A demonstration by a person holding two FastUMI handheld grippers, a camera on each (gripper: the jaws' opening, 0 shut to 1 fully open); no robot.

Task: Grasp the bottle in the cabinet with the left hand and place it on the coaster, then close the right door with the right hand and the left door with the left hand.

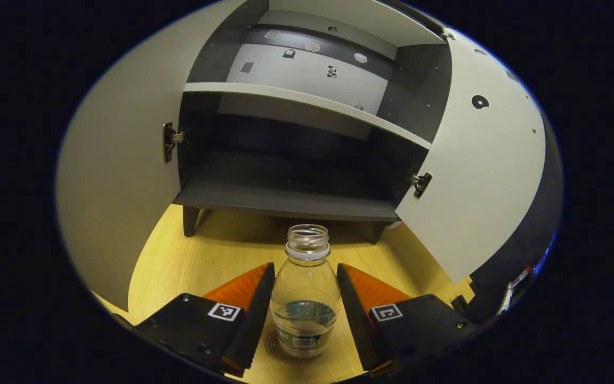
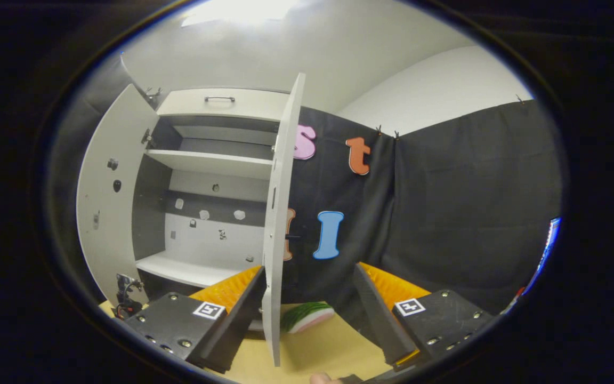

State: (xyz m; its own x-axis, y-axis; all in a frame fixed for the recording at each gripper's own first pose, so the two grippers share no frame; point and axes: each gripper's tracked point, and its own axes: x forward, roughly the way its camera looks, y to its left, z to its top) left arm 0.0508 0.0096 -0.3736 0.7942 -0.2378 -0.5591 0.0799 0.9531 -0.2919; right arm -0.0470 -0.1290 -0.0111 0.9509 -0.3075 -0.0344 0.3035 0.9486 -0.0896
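The left tool [image 1: 305, 288] stood open around our bottle [image 1: 305, 298], apparently set on the coaster [image 1: 277, 346]; our right tool [image 2: 307, 298] gaped empty, both doors [image 2: 277, 224] unclosed.

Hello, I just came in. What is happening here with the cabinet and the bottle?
A person works with two handheld grippers. The left gripper has its fingers on either side of an uncapped clear bottle standing on the coaster on the wooden table. The right gripper is open beside the right door's edge. Both cabinet doors are open.
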